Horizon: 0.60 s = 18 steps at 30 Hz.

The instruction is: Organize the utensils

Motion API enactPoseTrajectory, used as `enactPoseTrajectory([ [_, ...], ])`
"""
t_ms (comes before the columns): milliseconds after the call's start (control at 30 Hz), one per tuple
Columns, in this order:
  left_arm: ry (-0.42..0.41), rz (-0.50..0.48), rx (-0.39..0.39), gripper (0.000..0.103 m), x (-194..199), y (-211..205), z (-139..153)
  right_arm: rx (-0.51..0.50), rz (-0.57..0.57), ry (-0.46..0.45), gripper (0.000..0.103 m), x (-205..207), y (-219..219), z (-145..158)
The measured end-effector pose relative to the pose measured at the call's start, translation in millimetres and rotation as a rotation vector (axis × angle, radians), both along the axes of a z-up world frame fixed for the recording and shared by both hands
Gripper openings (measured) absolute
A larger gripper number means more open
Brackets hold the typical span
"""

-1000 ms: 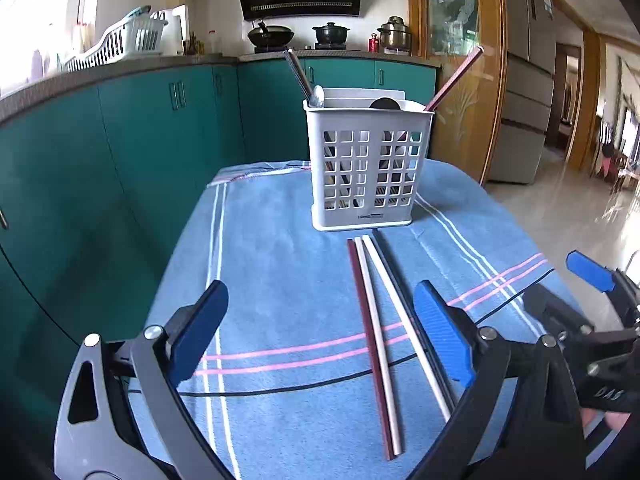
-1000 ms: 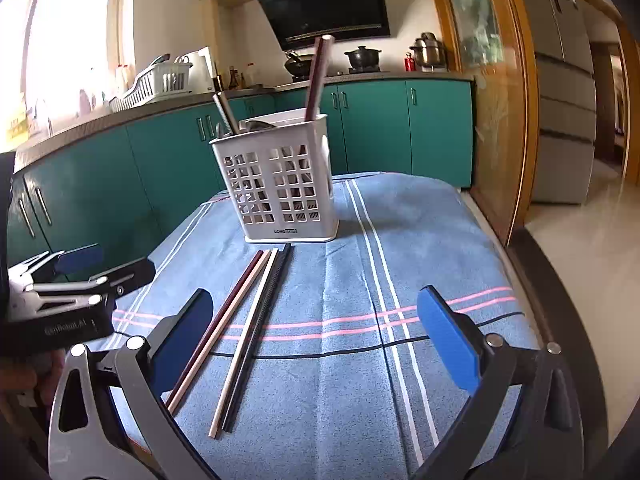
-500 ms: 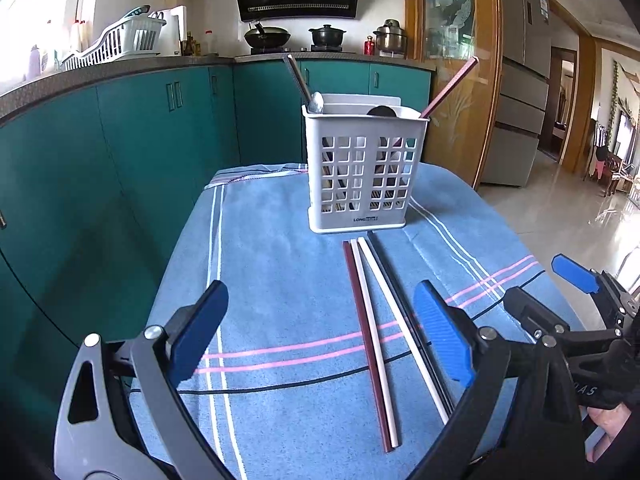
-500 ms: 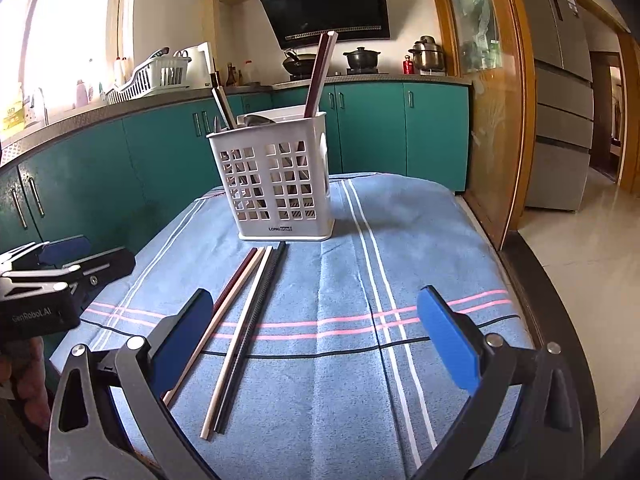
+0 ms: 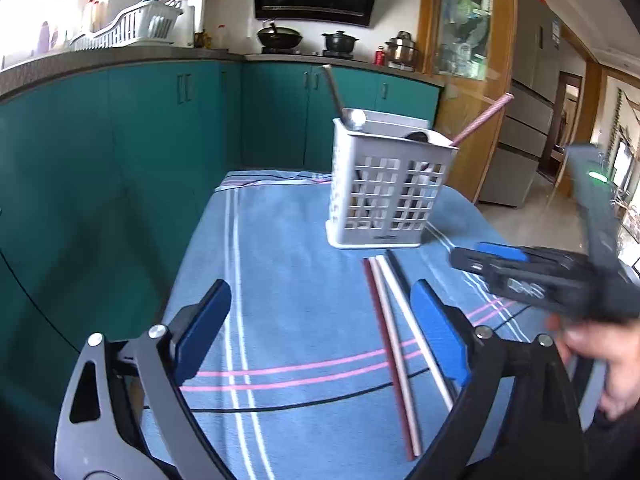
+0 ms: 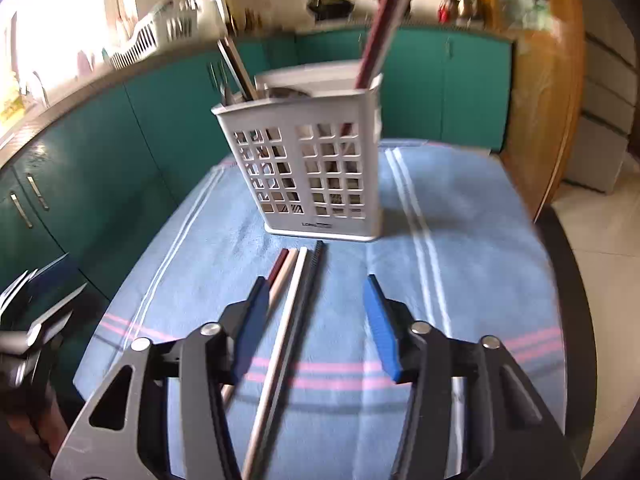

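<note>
Right wrist: white utensil basket (image 6: 320,168), base lettering blurred, unreadable.

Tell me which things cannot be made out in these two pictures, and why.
- Basket contents: both views, walls hide all but the handles.
- Chopsticks, near ends: right wrist view, the right gripper covers them; whether it touches them is unclear.
- Black chopstick: left wrist view, mostly behind the left gripper.
- Stove pots: right wrist view, blurred.
</note>
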<state>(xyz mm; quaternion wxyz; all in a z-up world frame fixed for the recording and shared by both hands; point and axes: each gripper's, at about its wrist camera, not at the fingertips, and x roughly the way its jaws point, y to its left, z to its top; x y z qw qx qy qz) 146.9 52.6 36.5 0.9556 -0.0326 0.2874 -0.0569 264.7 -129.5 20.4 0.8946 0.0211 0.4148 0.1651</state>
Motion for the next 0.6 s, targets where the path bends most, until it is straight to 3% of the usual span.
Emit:
enactPoseTrajectory([
  [33,0.005,0.009,-0.010,0.090,2,5,0,-0.006,0.004,0.029,0.038,13,6,-5],
  [133,0.018,0.031,-0.035,0.090,5,16,-2,-0.071,-0.002,0.081,0.025,47,27,-22],
  [267,0.030,0.044,-0.045,0.090,8,25,-3,-0.125,-0.024,0.112,0.014,68,41,-37],
  [600,0.042,0.050,-0.062,0.090,12,33,-5,-0.239,-0.048,0.108,0.011,79,58,-56],
])
